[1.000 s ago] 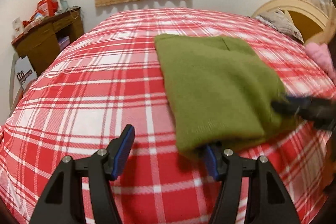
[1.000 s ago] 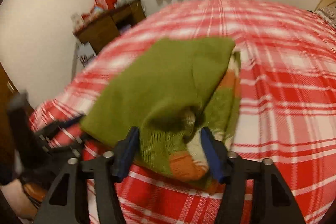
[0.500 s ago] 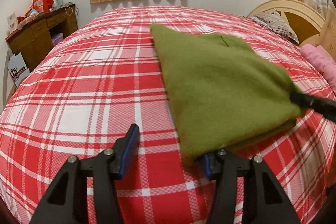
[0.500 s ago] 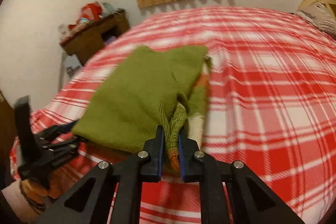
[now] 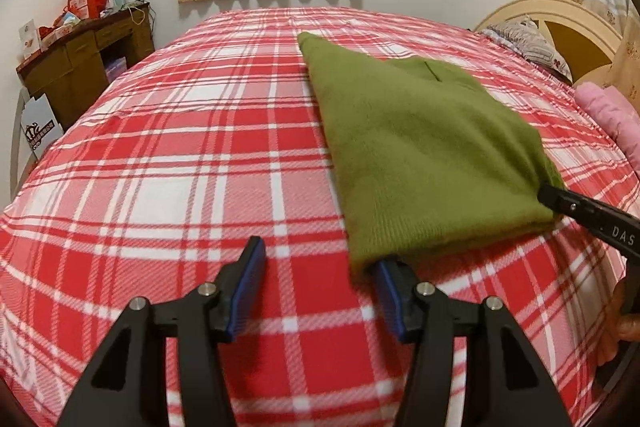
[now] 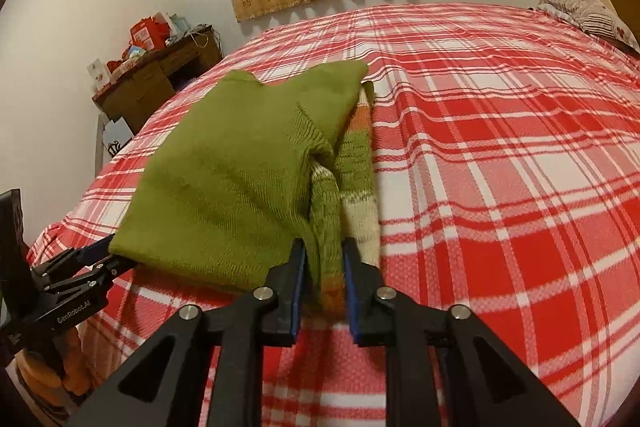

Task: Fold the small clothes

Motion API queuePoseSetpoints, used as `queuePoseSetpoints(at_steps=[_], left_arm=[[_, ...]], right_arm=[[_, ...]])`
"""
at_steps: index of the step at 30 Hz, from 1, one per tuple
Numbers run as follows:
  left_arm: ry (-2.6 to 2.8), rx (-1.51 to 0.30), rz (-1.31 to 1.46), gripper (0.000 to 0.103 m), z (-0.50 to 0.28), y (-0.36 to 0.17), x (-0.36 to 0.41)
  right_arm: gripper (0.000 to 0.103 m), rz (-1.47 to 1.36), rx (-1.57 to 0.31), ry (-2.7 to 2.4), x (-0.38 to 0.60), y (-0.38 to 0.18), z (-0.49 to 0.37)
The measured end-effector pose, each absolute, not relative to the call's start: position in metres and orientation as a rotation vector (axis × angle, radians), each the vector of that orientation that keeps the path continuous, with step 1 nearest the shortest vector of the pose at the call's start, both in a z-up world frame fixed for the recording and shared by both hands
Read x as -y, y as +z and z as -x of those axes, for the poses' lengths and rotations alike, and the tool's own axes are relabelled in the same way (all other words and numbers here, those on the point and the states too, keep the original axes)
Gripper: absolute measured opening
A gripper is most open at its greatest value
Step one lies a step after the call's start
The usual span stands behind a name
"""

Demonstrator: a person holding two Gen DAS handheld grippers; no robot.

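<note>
We hold two grippers over a bed [image 5: 168, 163] with a red plaid cover. A small green sweater [image 5: 424, 151] lies folded on it, reaching away from both grippers.

The left gripper [image 5: 318, 291] has its fingers spread to a medium gap, opening a little. The sweater's near corner drapes over the right finger [image 5: 390, 301]; the left finger stands clear over bare cover, so nothing is pinched.

The right gripper [image 6: 322, 287] has narrow fingers with a bunched fold of sweater hem between them, and they are opening. The pads look to be just leaving the knit.

We judge the main risk to be at the right fingers: if the knit snags on a pad as we pull back, the fold could drag open. At the left, the draped corner could lift with the finger and skew the edge.
</note>
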State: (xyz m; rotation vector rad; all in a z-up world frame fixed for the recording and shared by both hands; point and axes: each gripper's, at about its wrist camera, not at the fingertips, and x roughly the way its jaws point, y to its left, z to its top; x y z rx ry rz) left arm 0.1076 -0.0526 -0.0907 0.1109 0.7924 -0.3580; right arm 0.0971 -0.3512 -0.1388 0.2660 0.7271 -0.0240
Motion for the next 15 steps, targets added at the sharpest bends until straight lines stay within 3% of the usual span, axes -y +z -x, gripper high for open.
queuePoseSetpoints(at_steps=[7,9,15], left_arm=[[-0.286,-0.770,-0.197,0.057,-0.099,-0.080,0.044],[-0.265,-0.756,-0.203,0.061,-0.098,-0.076,0.039],[-0.237,-0.713,-0.169,0.063,-0.106,-0.059,0.032]], right_arm=[[0.021,-0.242,-0.710,-0.088,0.347,-0.126,-0.055],[0.021,-0.216,-0.689,-0.108,0.346,-0.118,-0.048],[0.021,-0.151,-0.612,-0.070,0.331,-0.084,-0.066]])
